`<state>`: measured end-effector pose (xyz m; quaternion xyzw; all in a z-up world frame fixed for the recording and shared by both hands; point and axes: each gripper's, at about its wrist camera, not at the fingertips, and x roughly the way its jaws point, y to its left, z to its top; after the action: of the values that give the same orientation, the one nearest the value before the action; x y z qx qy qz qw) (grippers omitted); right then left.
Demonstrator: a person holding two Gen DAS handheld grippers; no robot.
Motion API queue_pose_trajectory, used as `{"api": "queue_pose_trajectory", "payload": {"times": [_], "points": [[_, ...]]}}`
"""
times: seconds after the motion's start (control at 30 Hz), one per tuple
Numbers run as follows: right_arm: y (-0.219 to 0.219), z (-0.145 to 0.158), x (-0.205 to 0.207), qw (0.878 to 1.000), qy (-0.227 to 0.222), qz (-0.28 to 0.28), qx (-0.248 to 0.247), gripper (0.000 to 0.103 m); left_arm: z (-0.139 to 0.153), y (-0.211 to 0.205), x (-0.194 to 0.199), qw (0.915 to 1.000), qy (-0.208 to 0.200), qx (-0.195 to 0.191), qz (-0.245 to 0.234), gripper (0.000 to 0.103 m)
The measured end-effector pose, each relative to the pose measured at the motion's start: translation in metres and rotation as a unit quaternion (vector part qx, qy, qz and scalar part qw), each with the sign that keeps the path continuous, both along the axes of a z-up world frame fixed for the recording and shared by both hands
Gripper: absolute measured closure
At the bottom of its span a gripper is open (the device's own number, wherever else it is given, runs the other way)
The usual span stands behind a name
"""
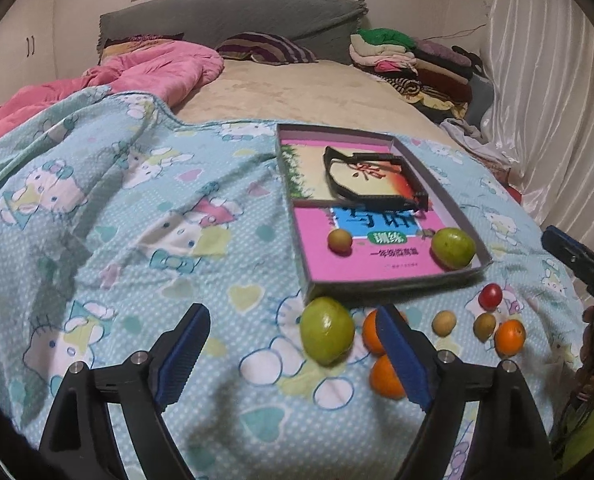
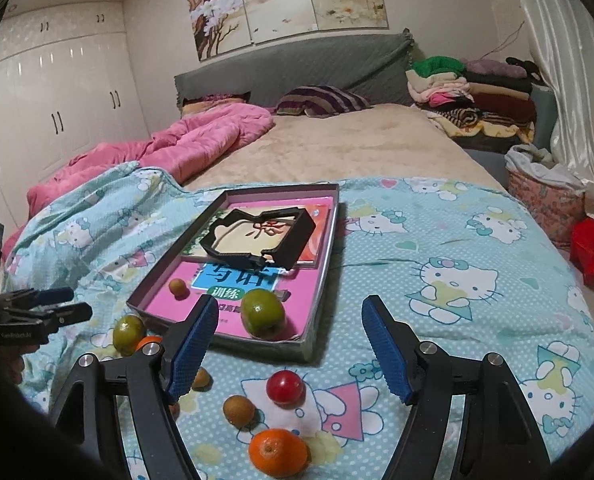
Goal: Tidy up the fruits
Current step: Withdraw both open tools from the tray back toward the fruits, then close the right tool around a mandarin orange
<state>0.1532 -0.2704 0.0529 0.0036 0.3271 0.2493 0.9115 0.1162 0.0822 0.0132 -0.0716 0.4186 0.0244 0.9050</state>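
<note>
Since the bed is soft and slopes, any nudge could roll the loose fruit away. Left wrist view: left hand-held gripper (image 1: pixel 293 354) is released, jaws wide, empty, hovering low over the blanket (image 1: pixel 109 216). A large green fruit (image 1: pixel 326 335) lies just off its right finger; two oranges (image 1: pixel 385 376) sit partly behind that finger, so a careless close could knock them. The shallow box (image 1: pixel 453 206) already holds a green fruit (image 1: pixel 453 247) and a small brown one (image 1: pixel 339 241).

Right wrist view: right hand-held gripper (image 2: pixel 287 352) is also released and empty. A red fruit (image 2: pixel 285 387), brown fruit (image 2: pixel 238 411) and orange (image 2: pixel 278 453) lie below it, near the box edge (image 2: pixel 257 346); the low wall could catch a fruit.
</note>
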Motion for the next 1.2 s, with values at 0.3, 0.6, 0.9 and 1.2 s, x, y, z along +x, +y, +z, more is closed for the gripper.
{"api": "queue_pose_trajectory", "payload": {"times": [0.3, 0.6, 0.9, 1.2], "points": [[0.015, 0.001, -0.026, 0.999, -0.006, 0.033, -0.008, 0.027, -0.003, 0.0, -0.015, 0.9999, 0.008, 0.004, 0.005, 0.017], [0.038, -0.001, -0.049, 0.997, -0.012, 0.068, -0.029, 0.027, 0.001, -0.005, -0.023, 1.0, 0.009, 0.002, -0.005, 0.017], [0.057, -0.012, -0.062, 0.994, -0.006, 0.1, -0.053, 0.027, -0.005, -0.013, -0.028, 0.9997, 0.021, 0.005, -0.014, 0.017], [0.077, -0.028, -0.075, 0.989, 0.01, 0.13, -0.073, 0.027, -0.014, -0.016, -0.033, 0.9993, 0.031, 0.015, -0.014, 0.017]]}}
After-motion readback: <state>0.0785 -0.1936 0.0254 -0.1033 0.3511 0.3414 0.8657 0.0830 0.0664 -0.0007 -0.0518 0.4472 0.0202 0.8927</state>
